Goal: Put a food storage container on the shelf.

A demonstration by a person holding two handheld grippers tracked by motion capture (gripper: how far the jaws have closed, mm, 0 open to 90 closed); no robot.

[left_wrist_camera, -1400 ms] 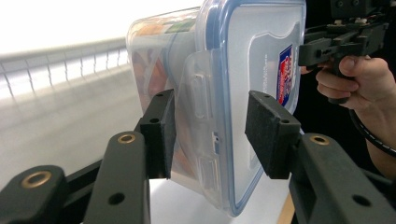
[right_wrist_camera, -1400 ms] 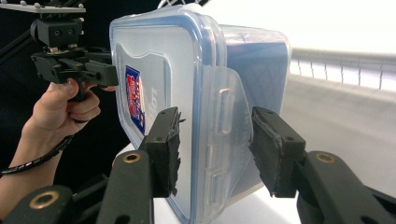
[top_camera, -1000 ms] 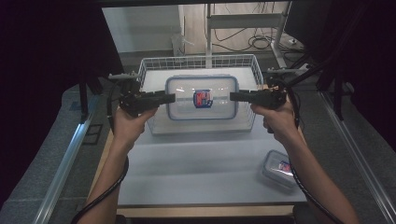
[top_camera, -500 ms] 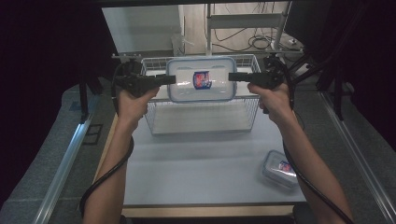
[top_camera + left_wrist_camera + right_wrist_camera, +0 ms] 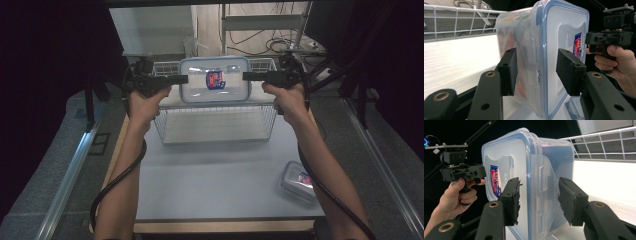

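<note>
Container [image 5: 215, 80] clamped endwise by left gripper [image 5: 181, 78] and right gripper [image 5: 248, 76] above basket [image 5: 215, 131]; should be lowered level, grips kept even.

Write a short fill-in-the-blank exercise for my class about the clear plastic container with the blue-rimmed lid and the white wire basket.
1. The large clear plastic container with the blue-rimmed lid is held above the white wire ____.
2. The left gripper and right gripper grip it at ____ ends.
3. A smaller lidded container lies near the table's ____ edge in the high view.

Missing words: basket; opposite; right
</note>
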